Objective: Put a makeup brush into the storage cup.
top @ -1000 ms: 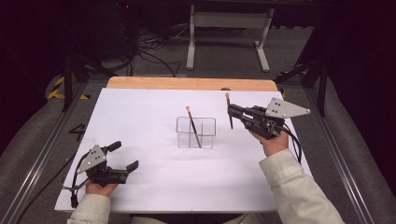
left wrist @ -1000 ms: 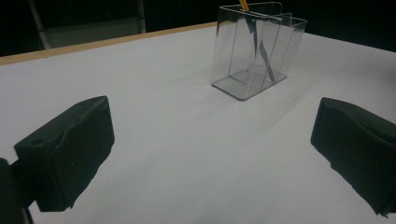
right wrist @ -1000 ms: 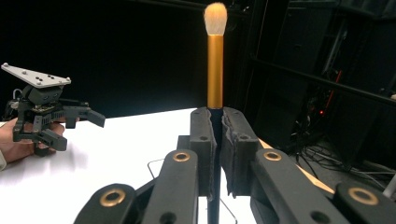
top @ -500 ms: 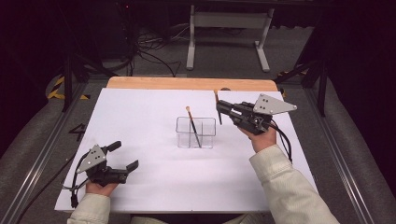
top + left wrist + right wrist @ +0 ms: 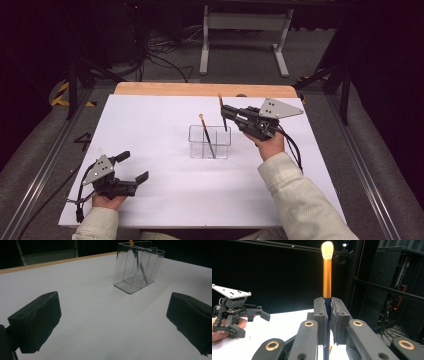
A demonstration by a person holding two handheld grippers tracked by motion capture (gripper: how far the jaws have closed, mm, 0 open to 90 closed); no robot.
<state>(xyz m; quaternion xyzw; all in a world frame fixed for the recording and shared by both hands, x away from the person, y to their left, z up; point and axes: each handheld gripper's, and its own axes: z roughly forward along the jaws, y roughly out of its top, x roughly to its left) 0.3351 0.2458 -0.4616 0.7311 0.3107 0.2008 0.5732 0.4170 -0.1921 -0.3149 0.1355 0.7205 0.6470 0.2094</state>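
Right hand-held gripper (image 5: 224, 113) pinches a makeup brush (image 5: 327, 270) between its closed pads, the brush upright with its pale tuft on top and its gold ferrule rising from the jaws. In the high view this brush hangs just above the right rear edge of the clear acrylic holder (image 5: 209, 142), where a second brush (image 5: 206, 134) leans. The held brush's lower handle is cut off below the pads in the right gripper view, and its tip probably sits over the holder's rim, though that is hard to make out. White sheeting covers the bench (image 5: 165, 125), with a wooden strip at the far edge and dark stands and cables beyond. Near the front left corner, the left hand-held gripper (image 5: 136, 168) rests low, jaws wide apart, nothing between them.
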